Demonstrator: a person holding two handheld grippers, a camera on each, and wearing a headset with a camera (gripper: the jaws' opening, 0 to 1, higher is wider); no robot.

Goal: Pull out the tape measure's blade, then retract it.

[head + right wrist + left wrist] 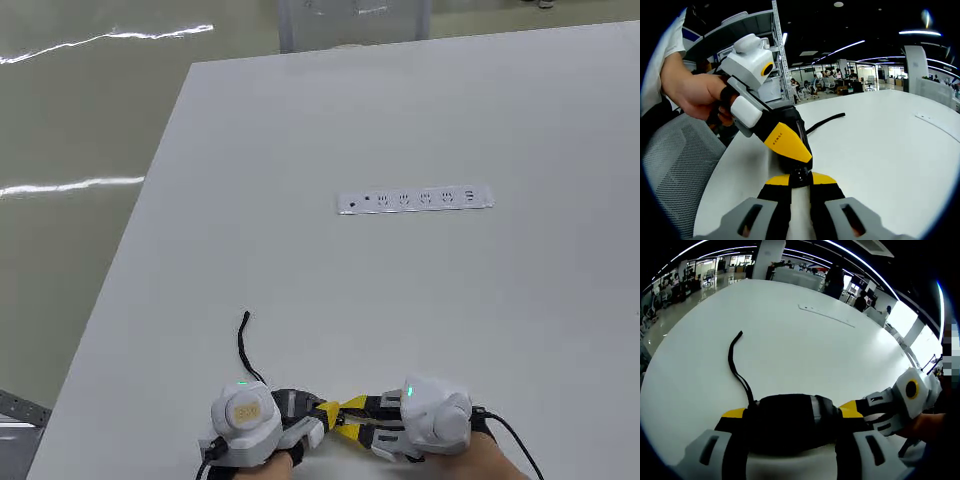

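A: Count of what was on the table (300, 150)?
B: One tape measure (785, 432), with one black strap (735, 365) trailing off it. One power strip (415, 200), well apart. Two grippers, nose to nose at the near edge.
A: Who held the tape measure?
B: The left gripper (793, 412). Its two jaws were clamped on the body's sides.
A: And the other?
B: The right gripper (800, 179) had its jaws nearly together, nipping the small dark blade end (800, 174) right at the body's mouth.
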